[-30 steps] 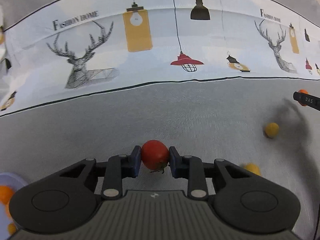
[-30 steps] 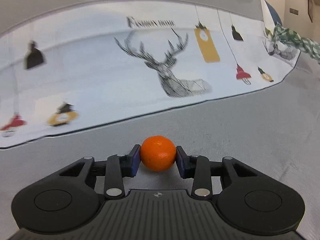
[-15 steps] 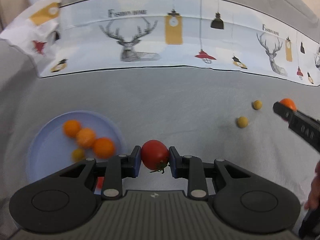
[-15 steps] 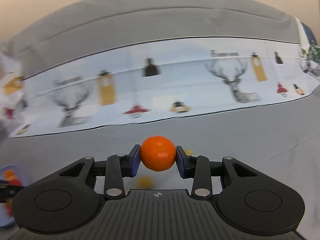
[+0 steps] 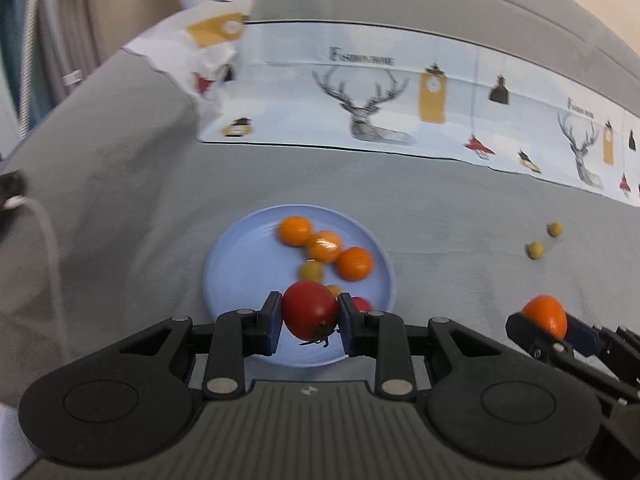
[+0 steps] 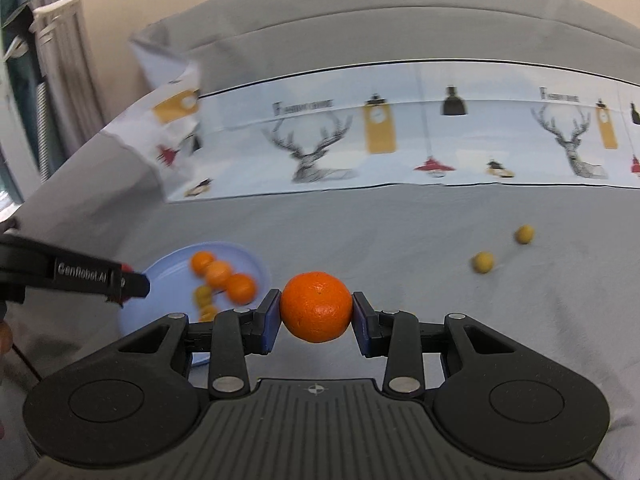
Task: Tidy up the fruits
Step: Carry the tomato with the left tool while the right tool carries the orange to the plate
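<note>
My left gripper [image 5: 310, 322] is shut on a red tomato [image 5: 309, 315] and hangs above the near rim of a light blue plate [image 5: 236, 264]. On the plate lie three oranges [image 5: 352, 264], small yellow fruits [image 5: 312, 270] and a red fruit [image 5: 362, 303]. My right gripper [image 6: 316, 314] is shut on an orange [image 6: 316, 306], to the right of the plate [image 6: 168, 264]. The left wrist view shows that gripper [image 5: 546, 326] at lower right. Two small yellow fruits [image 5: 536, 250] [image 6: 482, 262] lie on the grey cloth further right.
A white cloth strip printed with deer and lamps [image 5: 400, 104] runs along the back of the grey surface. Its left end is crumpled up [image 5: 208, 40]. A white cable [image 5: 48, 240] lies at the left edge. Curtains [image 6: 48, 80] hang at far left.
Both grippers have swung left and risen with their fruit. The plate has come from the left edge of the left wrist view to directly under the tomato, and it has entered the right wrist view.
</note>
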{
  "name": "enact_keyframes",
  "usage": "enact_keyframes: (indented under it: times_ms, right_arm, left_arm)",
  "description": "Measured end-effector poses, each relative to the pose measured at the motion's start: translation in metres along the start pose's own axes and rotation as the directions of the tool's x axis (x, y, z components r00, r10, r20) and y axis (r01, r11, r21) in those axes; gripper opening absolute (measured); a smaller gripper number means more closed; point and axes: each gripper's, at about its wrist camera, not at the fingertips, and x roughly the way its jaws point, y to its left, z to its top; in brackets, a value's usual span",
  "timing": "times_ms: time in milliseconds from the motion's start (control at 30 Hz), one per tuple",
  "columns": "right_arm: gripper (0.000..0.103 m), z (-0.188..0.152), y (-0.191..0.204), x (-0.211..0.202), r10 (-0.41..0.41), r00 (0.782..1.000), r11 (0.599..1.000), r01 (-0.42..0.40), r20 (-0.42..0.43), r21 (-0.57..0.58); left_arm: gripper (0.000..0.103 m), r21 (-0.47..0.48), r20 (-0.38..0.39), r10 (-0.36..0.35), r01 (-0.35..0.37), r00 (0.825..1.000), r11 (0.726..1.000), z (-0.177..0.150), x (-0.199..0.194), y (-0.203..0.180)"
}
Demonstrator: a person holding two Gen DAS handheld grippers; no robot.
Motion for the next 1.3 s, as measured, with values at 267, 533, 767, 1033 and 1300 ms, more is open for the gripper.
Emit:
enact_keyframes:
  times_ms: [267,533,767,1033,1300]
  right_arm:
    - [0.039,-0.005,0.052,-0.019,0.062,0.998,0.995,-0.063,-0.010,-0.080]
    - [0.039,-0.013,0.091,-0.037,0.119,0.993,0.978,-0.121,-0.019,-0.171]
    - [0.039,-0.017,0.105,-0.043,0.138,0.990,0.968,-0.139,-0.020,-0.209]
    - [0.039,-0.019,0.104,-0.040,0.134,0.990,0.969,-0.138,-0.032,-0.205]
    - [0.039,-0.021,0.104,-0.028,0.126,0.991,0.972,-0.134,-0.055,-0.192]
  left_arm:
    - [0.033,-0.071,0.033,0.026,-0.024,0.999,0.997,-0.014,-0.029,0.047]
    - [0.033,-0.116,0.043,0.031,-0.026,0.999,0.993,-0.026,-0.046,0.075]
    - [0.033,-0.134,0.051,0.030,-0.023,0.998,0.991,-0.030,-0.052,0.081]
    - [0.033,-0.142,0.047,0.022,-0.015,0.999,0.990,-0.029,-0.049,0.082]
    - [0.033,-0.150,0.037,0.029,-0.023,0.999,0.988,-0.022,-0.037,0.086]
